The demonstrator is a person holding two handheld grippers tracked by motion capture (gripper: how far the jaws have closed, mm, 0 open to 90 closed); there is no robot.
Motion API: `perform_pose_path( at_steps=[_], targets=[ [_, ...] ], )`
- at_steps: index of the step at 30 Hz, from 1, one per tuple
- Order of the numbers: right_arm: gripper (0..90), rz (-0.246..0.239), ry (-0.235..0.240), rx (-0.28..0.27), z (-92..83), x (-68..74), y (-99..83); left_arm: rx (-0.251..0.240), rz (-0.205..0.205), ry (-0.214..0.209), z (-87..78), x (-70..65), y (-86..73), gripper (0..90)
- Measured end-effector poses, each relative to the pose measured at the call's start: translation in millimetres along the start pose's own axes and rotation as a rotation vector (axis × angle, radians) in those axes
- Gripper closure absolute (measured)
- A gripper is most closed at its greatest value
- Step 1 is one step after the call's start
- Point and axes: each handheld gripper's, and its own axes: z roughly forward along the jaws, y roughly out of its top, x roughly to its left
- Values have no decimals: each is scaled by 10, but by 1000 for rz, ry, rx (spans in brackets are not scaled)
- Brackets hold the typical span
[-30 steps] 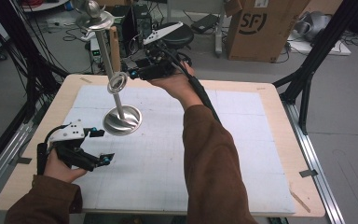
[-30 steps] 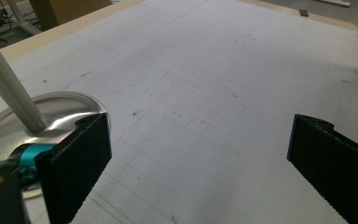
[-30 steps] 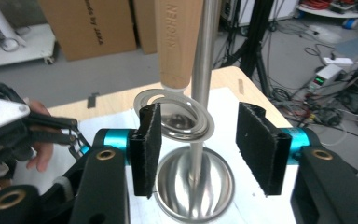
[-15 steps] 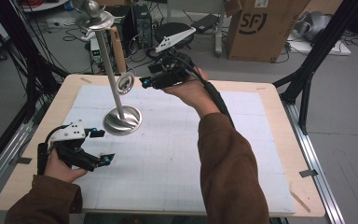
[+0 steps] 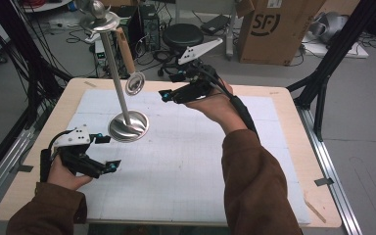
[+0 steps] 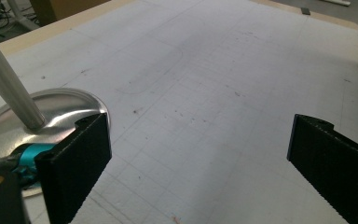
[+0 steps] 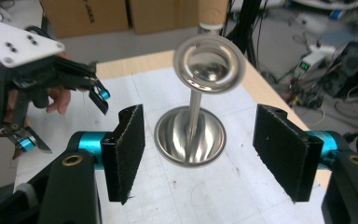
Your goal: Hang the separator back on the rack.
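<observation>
Metal stand point(image 5: 128, 125) upright on desk point(image 5: 284, 103). Left gripper point(image 5: 105, 152) near stand base, jaws wide, empty. Right gripper point(image 5: 169, 94) raised beside pole, jaws wide, empty.

The table point(image 5: 293, 161) has a light wooden top, and a white sheet with a fine grid point(image 5: 186, 161) covers most of it. Around it the floor point(image 5: 367, 122) is grey. Behind the table stands a brown cardboard box point(image 5: 276, 29) with printed letters, and near it a black round stool point(image 5: 182, 35). Many black cables point(image 5: 10, 58) lie on the floor at the left. Black metal legs point(image 5: 333, 54) rise at the right side, and a metal rail point(image 5: 330, 171) runs along the table's right edge.
</observation>
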Motion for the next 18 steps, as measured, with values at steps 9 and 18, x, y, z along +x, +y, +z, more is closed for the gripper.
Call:
perform_pose_path(
  at_steps=[9,18],
  targets=[
    [306,6,-8,-26,-199,85,-276,-3,6,3,-8,-12,10,69],
    [289,40,-44,-41,-424,145,-552,-10,3,3,-7,-7,21,68]
  ],
)
